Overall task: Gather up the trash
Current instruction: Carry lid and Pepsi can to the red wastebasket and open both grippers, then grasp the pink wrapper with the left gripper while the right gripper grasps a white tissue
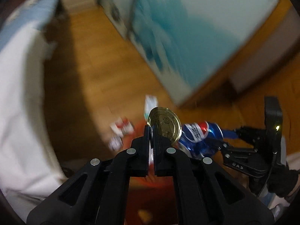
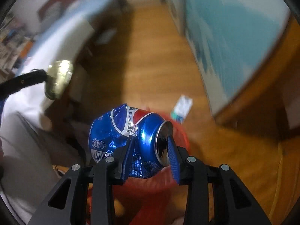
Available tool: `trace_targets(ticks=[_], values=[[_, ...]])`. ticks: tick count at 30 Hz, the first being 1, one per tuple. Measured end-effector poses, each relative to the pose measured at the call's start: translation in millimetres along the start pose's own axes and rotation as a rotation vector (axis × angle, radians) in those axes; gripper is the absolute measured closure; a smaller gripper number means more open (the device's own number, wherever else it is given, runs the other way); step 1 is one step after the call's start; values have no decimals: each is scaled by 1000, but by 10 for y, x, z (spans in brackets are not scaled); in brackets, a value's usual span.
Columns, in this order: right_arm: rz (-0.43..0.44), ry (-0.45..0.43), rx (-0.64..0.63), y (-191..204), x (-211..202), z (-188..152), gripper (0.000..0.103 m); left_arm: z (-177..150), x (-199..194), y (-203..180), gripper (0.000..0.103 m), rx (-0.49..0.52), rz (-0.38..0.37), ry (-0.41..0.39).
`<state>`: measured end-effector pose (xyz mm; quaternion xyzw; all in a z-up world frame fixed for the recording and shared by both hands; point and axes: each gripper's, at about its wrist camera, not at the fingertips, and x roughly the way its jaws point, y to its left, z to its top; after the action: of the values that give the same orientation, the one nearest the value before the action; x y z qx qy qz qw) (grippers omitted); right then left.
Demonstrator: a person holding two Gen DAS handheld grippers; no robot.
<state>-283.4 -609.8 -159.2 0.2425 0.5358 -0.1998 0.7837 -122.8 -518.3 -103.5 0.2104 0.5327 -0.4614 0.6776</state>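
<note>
Lid (image 1: 165, 124) pinched in left tool (image 1: 152, 131); crushed can (image 2: 129, 136) clamped in right tool (image 2: 151, 140), both held above red bin (image 2: 180, 135) (blurry). Neither dropped yet. Wrappers (image 1: 121, 129) left on floor (image 1: 105, 71), carton (image 2: 181, 108) too.

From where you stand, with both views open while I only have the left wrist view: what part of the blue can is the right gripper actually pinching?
Observer: The right gripper clamps the crushed can near its open end, one finger across the mouth.
Reviewer: Anything under the can? My view is blocked by the left gripper's fingers.
Observer: A red bag sits directly below the can in the right wrist view.
Reviewer: And the gold lid I see up close?
Observer: From the right side, the left gripper holds the gold lid off to the can's left, higher in the frame, apart from it.
</note>
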Motion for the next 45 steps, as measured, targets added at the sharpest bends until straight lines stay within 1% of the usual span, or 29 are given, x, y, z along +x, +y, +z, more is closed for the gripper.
trace_targets(ticks=[1, 3, 6, 8, 10, 11, 12, 13, 14, 15, 16, 21, 23, 27, 29, 32, 33, 35, 37, 38, 39, 41, 42, 43, 45], values=[[-3, 23, 20, -74, 88, -83, 67, 5, 167, -84, 100, 25, 5, 51], [-5, 50, 35, -101, 187, -185, 67, 15, 373, -175, 100, 52, 16, 104], [2, 71, 56, -138, 241, -250, 67, 11, 577, -260, 100, 80, 37, 149], [7, 84, 56, -165, 301, -198, 67, 33, 689, -271, 100, 90, 32, 189], [3, 86, 55, -94, 334, -245, 66, 1, 736, -287, 100, 85, 30, 209], [2, 88, 58, -53, 356, -249, 60, -51, 736, -291, 98, 83, 30, 213], [-5, 87, 62, -40, 371, -243, 50, -50, 750, -273, 96, 78, 33, 214], [-11, 84, 64, -32, 390, -248, 46, -71, 743, -288, 87, 73, 35, 213], [-16, 78, 63, -24, 380, -253, 42, -75, 711, -314, 66, 68, 37, 211], [-22, 73, 60, -13, 370, -253, 42, -77, 691, -297, 54, 61, 38, 202], [-23, 71, 56, 1, 372, -243, 42, -76, 664, -295, 39, 54, 35, 186], [-15, 59, 59, 57, 359, -191, 42, -48, 541, -272, 39, 24, 18, 134], [-14, 47, 64, 74, 332, -153, 42, -30, 443, -214, 39, -6, 8, 92], [-9, 9, 65, 188, 230, -19, 42, 9, 86, -40, 39, -84, -11, -49], [-2, -13, 51, 294, 173, 74, 42, 30, -106, 46, 39, -92, -12, -114], [9, -60, 1, 574, 62, 251, 42, 11, -543, 275, 39, -99, 14, -235], [15, -78, -25, 713, 18, 328, 42, -29, -759, 417, 39, -113, 32, -291], [29, -113, -69, 966, -58, 465, 42, -137, -1099, 689, 39, -150, 68, -375], [50, -158, -123, 1341, -135, 634, 42, -336, -1499, 1071, 38, -209, 130, -468], [58, -171, -137, 1473, -159, 692, 41, -438, -1649, 1221, 36, -235, 174, -504], [78, -189, -154, 1687, -180, 776, 41, -586, -1828, 1419, 34, -269, 225, -543], [121, -212, -184, 2065, -195, 895, 41, -835, -2063, 1729, 33, -320, 279, -588], [145, -226, -211, 2326, -201, 960, 41, -1029, -2201, 1943, 33, -359, 321, -615], [170, -237, -241, 2598, -205, 1014, 41, -1149, -2277, 2072, 31, -384, 344, -630], [217, -259, -289, 3065, -215, 1083, 40, -1532, -2431, 2459, 31, -465, 396, -659]])
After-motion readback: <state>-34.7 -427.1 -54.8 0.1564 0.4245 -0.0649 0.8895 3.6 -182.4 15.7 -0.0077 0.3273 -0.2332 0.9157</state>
